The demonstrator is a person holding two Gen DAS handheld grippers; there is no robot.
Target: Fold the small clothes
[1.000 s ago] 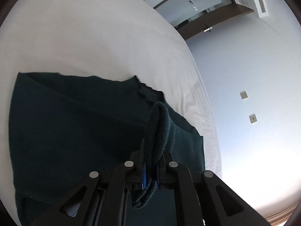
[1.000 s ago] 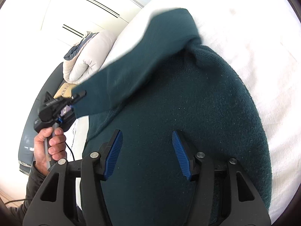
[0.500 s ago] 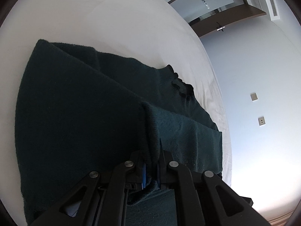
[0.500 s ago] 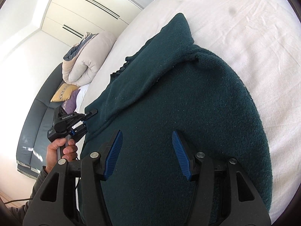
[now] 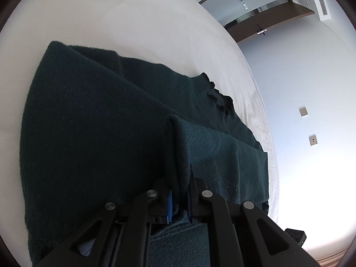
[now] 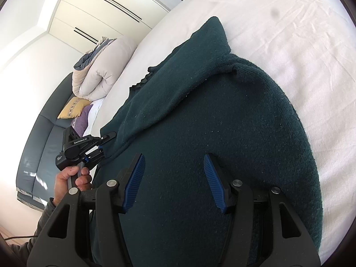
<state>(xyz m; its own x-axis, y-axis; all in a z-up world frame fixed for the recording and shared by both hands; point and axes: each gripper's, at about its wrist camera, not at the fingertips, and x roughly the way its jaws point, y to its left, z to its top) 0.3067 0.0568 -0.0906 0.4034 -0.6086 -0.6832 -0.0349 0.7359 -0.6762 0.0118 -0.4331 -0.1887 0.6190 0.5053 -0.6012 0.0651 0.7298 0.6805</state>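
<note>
A dark teal knitted sweater lies spread on a bed covered with a white wrinkled sheet, filling most of both wrist views. The left gripper has its 2 black fingers with blue pads nearly pressed together, pinching a raised fold at the end of the sweater's sleeve; the jaws are just beginning to part, yet the knit is still caught between the pads. In the right wrist view that same left gripper appears at the sweater's left edge, gripped from below by the person's left hand, with a grey sleeve running down to the frame's lower left corner. The sleeve it holds crosses the sweater's body as a long diagonal band reaching toward the far shoulder, which forms a pointed corner on the sheet. The right gripper hangs over the middle of the sweater's body with its 2 fingers spread about halfway, and nothing sits between them; whether their tips touch the knit, the views do not show. The sweater's ruffled neckline sits near the bed's far edge in the left wrist view. Beyond the bed stand a rolled beige duvet, a yellow patterned cushion, a purple cushion, a grey sofa and white wardrobe doors.
</note>
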